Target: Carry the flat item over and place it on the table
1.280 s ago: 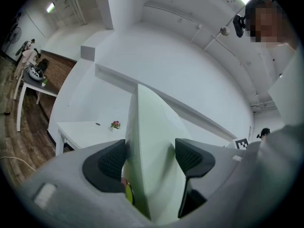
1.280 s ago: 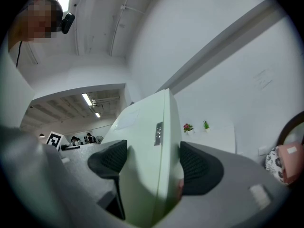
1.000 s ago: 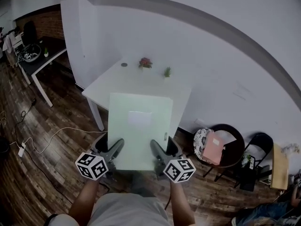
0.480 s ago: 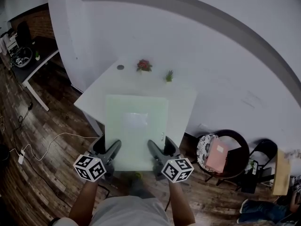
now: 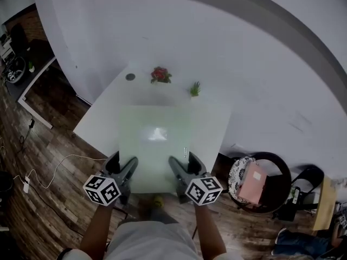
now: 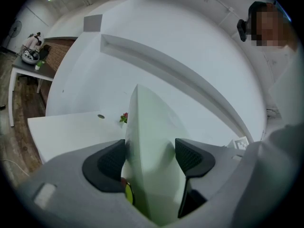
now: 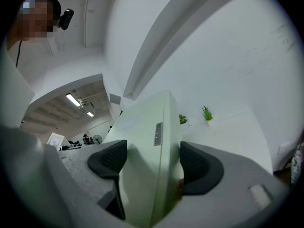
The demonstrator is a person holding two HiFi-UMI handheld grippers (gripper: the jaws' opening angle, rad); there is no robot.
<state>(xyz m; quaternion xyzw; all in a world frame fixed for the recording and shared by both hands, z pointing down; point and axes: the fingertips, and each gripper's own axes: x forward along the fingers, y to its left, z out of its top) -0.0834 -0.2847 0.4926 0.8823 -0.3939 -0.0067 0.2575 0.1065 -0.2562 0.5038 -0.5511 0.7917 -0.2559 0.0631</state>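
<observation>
— Where's the board (image 5: pixel 156 145)?

— Held level over the counter (image 5: pixel 100 121). It's pale green. Its far part lies above the white top and its near edge juts out past the counter's front edge. Whether it touches the top, I can't tell.

— What holds it?

— Both tongs, at that near edge, off the counter's front. The left tongs (image 6: pixel 149 158) are clamped on the board's near-left corner, one dark pad against each face. The right tongs (image 7: pixel 149 163) grip the near-right corner the same way, pads pressed to both faces.

— Anything on the board itself?

— A paler patch (image 5: pixel 155 134) at its middle and a small grey label (image 7: pixel 157 133) on its right edge.

— What stands on the counter?

— Three things along its far edge, by the wall: a dark disc (image 5: pixel 130 76) toward the left, a red plant (image 5: pixel 159 75) near the middle and a small green plant (image 5: pixel 194 88) toward the right.

— And around the counter?

— Wooden floor (image 5: pixel 32 210) to its left, with a white cable (image 5: pixel 81 156) lying on it. To the counter's right is a round dark chair (image 5: pixel 274 188) with a pink thing (image 5: pixel 252 179) on it.
</observation>
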